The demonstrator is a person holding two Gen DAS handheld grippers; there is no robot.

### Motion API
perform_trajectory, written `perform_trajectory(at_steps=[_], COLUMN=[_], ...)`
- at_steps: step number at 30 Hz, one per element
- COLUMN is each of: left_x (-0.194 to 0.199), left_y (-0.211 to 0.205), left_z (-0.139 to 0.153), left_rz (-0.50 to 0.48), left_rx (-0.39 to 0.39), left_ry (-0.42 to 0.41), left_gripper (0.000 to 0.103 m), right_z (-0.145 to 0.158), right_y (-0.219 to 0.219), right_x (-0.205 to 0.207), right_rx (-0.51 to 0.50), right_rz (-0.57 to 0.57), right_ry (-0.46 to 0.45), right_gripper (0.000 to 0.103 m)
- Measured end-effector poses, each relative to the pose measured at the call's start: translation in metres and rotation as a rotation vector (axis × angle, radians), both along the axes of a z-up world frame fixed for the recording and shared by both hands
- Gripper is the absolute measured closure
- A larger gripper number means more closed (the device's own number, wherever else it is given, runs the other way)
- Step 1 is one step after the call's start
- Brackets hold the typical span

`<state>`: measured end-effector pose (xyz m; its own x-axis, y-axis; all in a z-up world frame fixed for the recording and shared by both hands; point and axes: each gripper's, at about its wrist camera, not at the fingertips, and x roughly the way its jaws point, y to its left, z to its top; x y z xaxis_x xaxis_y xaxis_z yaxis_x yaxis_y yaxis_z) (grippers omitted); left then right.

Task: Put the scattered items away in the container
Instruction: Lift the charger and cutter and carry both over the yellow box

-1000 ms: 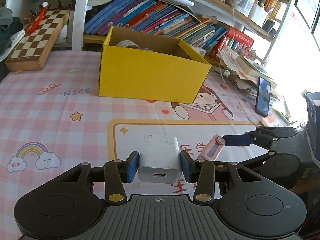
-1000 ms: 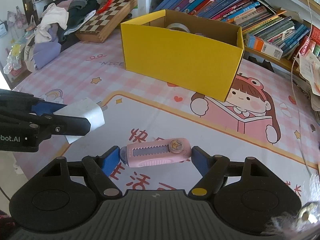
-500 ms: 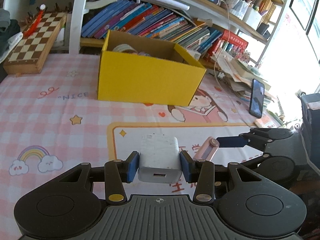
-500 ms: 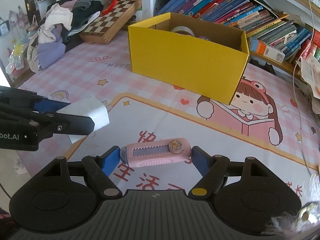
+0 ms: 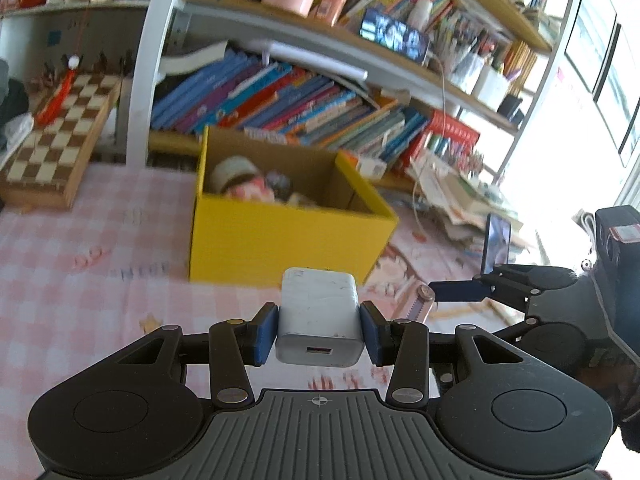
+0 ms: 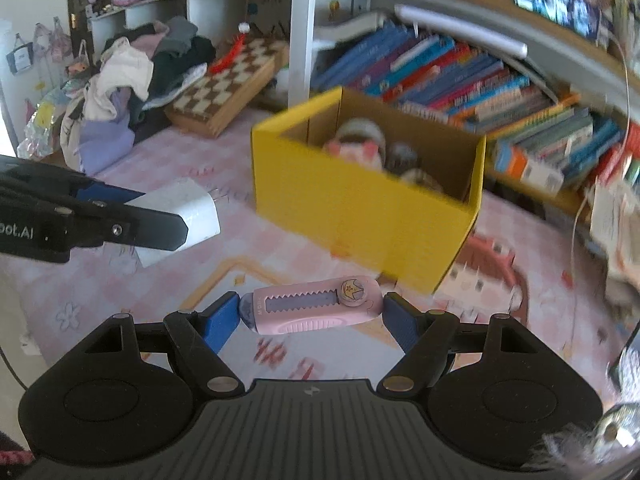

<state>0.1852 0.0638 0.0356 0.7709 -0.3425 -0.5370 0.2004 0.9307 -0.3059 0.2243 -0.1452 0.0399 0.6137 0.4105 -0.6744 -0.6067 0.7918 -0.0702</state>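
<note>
Hovering level before the yellow box (image 5: 280,240): left tongs (image 5: 320,330) clamped on white charger (image 5: 320,320), right tongs (image 6: 312,314) on pink cutter (image 6: 312,308).

In your right wrist view, white lettering reading "oot.AI", cut off at the picture's left edge, stands on the black body of the left gripper (image 6: 192,216). On the pink cutter (image 6: 312,309), small letters near its left end are too small to make out. Red characters on the mat (image 5: 336,382), the book spines and the far shelf sign are too blurred to read.
</note>
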Motion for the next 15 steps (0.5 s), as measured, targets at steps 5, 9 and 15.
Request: perform_trajectory(at_steps=[5, 9, 15], left_x=[0.019, 0.038, 0.070], left_y=[0.007, 0.010, 0.010], left_z=[0.019, 0.033, 0.046], left_rz=[0.007, 0.016, 0.034], left_rx=[-0.005, 0.005, 0.025], left_ry=[-0.051, -0.092, -0.126], left_gripper=[0.060, 0.060, 0.060], right_z=[0.025, 0.044, 0.057], right_y=[0.000, -0.001, 0.000], right_x=[0.027, 0.054, 0.100], right_rx=[0.012, 0.031, 0.045], right_rz=[0.016, 0.020, 0.027], right_ry=[-0.063, -0.105, -0.119], right_gripper=[0.027, 0.027, 0.027])
